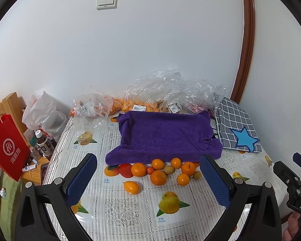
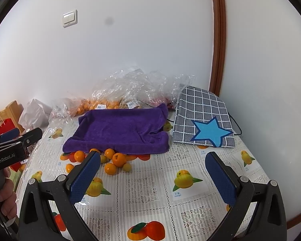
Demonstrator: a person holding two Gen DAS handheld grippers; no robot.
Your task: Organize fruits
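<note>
Several loose oranges [image 1: 158, 177] and small yellow-green fruits [image 1: 168, 169] lie on the table in front of a purple towel-lined tray [image 1: 164, 134]. One oval orange fruit [image 1: 131, 187] lies apart, nearer to me. My left gripper [image 1: 148, 164] is open and empty, just short of the pile. In the right wrist view the same oranges [image 2: 119, 159] lie at left before the tray [image 2: 120, 128]. My right gripper [image 2: 152, 160] is open and empty, over bare tablecloth right of the pile.
Clear plastic bags [image 1: 170, 92] with more oranges lie behind the tray by the wall. A checked cloth with a blue star [image 1: 238, 130] lies at right. A red paper bag [image 1: 8, 148] and bottles [image 1: 43, 144] stand left of the table.
</note>
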